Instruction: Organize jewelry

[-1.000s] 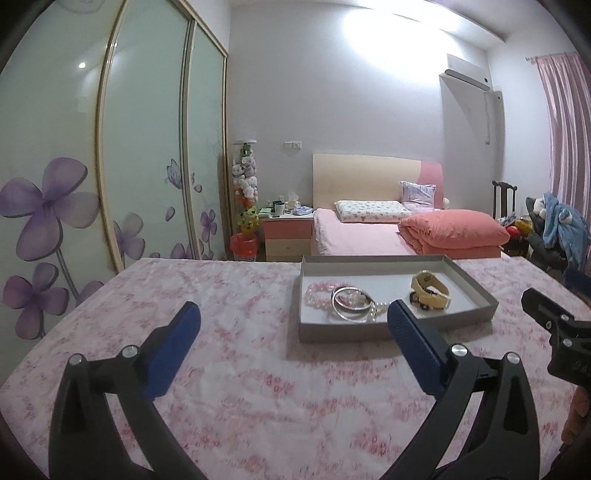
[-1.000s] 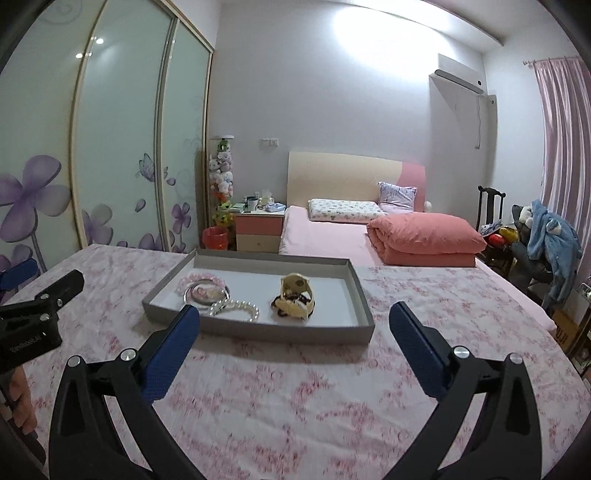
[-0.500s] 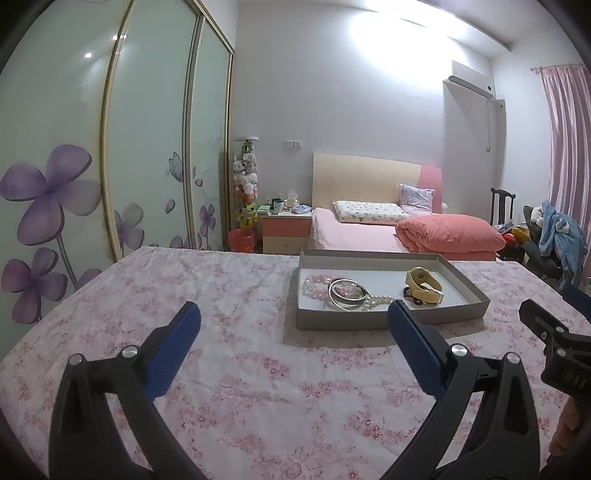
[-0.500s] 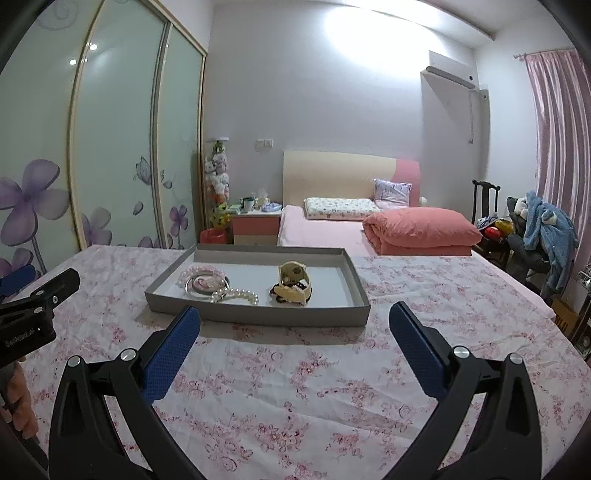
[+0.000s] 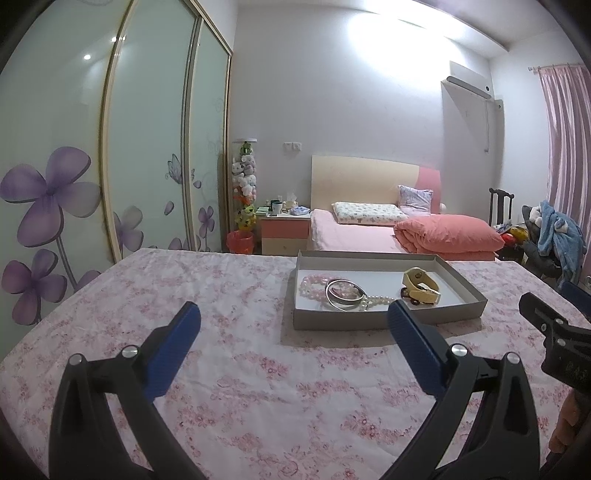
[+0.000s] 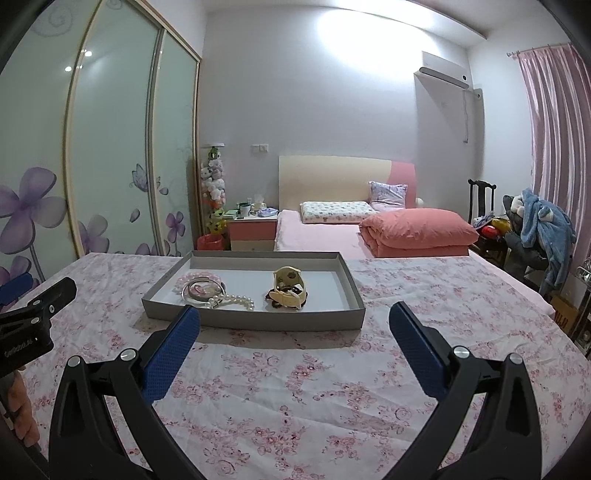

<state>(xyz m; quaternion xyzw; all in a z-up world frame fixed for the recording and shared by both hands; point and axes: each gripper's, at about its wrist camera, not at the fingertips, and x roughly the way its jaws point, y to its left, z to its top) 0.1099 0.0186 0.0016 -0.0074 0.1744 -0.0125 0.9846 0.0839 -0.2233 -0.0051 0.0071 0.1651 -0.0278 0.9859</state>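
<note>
left tongs [image 5: 291,321] apart | right tongs [image 6: 293,321] apart | jewelry tray [image 6: 255,320] ahead, untouched

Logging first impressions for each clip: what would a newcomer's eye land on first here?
The grey tray on the pink floral cloth, holding a silver bangle, pearl strand and cream watch. Both tools, left and right, hover open before it. Purple-flowered wardrobe doors fill the left.

I see a dim room lit from a ceiling glow [image 5: 388,33] that washes out the wall [image 6: 295,92]. Fisheye bends the wardrobe doors [image 5: 147,129]; corners go black, details stay soft.
</note>
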